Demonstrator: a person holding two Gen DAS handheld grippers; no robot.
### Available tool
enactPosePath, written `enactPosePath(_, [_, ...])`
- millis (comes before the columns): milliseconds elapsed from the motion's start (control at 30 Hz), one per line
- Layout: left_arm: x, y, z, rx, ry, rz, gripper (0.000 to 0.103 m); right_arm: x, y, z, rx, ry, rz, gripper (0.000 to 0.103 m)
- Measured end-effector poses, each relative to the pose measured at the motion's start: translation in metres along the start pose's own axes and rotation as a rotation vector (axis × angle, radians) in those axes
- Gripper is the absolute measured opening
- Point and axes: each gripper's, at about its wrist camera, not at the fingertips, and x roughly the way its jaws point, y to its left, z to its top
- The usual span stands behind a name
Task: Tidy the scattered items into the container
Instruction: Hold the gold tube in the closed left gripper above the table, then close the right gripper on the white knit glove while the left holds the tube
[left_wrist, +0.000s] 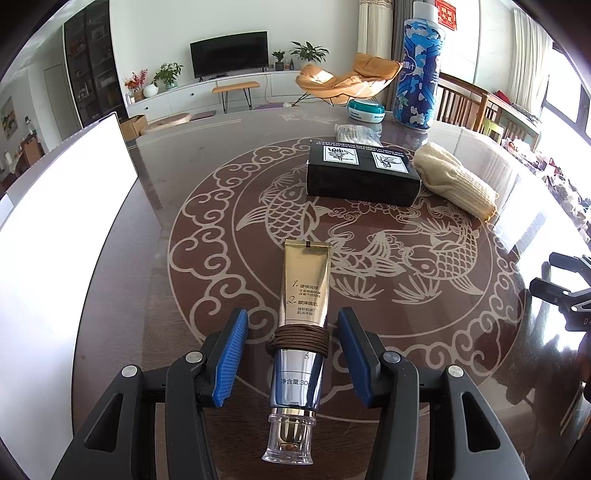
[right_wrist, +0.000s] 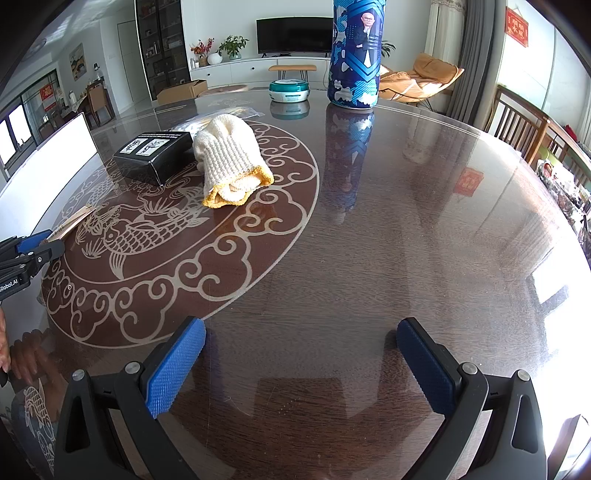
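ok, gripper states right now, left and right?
Left gripper: open, straddling the gold tube, pads not touching it.
Right gripper: open, nothing between the jaws, over bare table.

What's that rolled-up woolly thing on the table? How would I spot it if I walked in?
Find the round table with the fish pattern under glass. Near its middle lies a black box, and right beside it is a cream knitted glove, rolled into a bundle. It is the only soft item there, ribbed, with a yellow cuff edge.
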Motion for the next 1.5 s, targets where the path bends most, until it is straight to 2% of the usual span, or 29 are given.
enactPosePath(567, [0.000,0.000,0.000,-0.001,0.000,-0.001,0.052,0.000,0.000,0.000,0.000,0.000,0.000,0.103])
enactPosePath(600, [0.000,0.000,0.000,-0.002,0.000,0.004,0.053,0.000,0.000,0.000,0.000,0.000,0.000,0.103])
enactPosePath(667, [0.002,0.005,0.000,-0.029,0.010,0.029,0.070,0.000,0.000,0.000,0.000,0.000,0.000,0.103])
enactPosePath(733, [0.002,0.010,0.000,-0.053,0.010,0.010,0.070,0.000,0.000,0.000,0.000,0.000,0.000,0.103])
enactPosePath(1233, [0.003,0.006,-0.001,-0.038,0.013,0.026,0.073,0.000,0.000,0.000,0.000,0.000,0.000,0.103])
enactPosePath(1333, [0.005,0.008,-0.001,-0.050,0.034,0.033,0.091,0.000,0.000,0.000,0.000,0.000,0.000,0.103])
enactPosePath(1500, [0.007,0.007,-0.001,-0.045,0.042,0.029,0.095,0.000,0.000,0.000,0.003,-0.001,0.005,0.103])
